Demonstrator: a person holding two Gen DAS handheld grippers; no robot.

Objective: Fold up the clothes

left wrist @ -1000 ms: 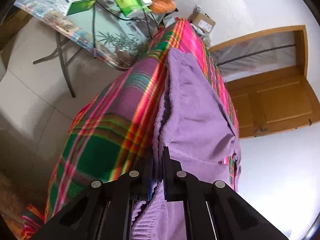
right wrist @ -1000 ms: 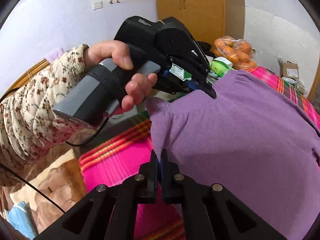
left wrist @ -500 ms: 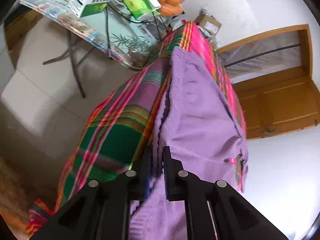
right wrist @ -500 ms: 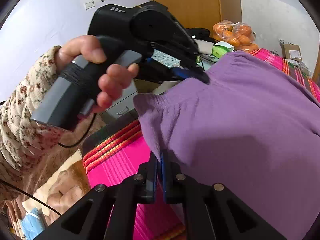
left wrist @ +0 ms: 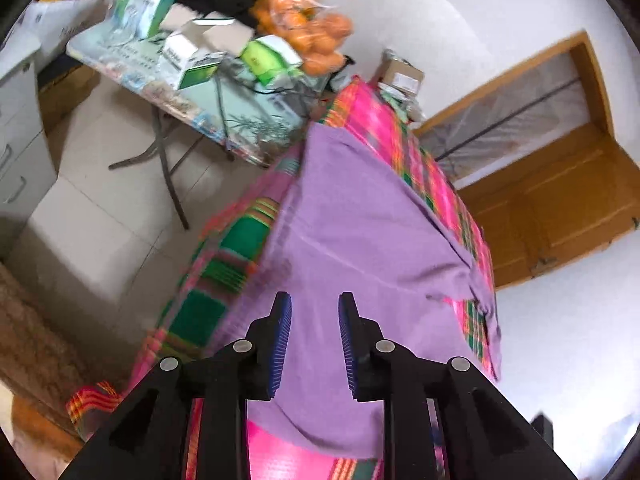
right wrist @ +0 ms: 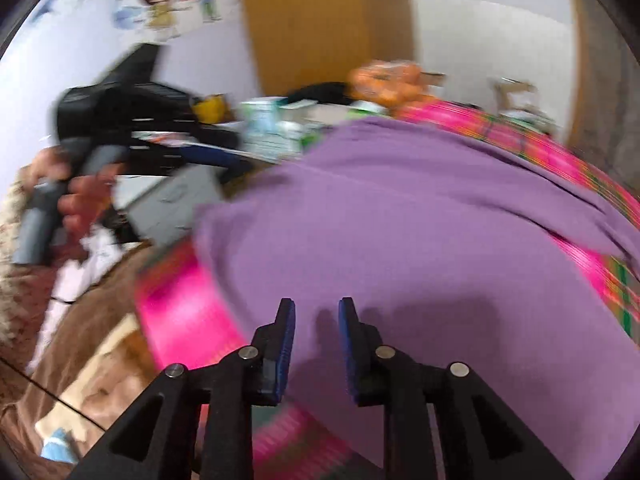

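Currently both jaws spread, nothing pinched: left gripper and right gripper hover over the near edge of the purple garment. Garment lies flat on the plaid cloth, looks doubled over. Likely between folds; any next grab needs a clean edge pinch.

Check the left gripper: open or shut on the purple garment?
Open. In its own wrist view, the left gripper shows a clear gap between its blue-padded fingers, with the purple garment lying on the plaid cloth beyond, ungripped.
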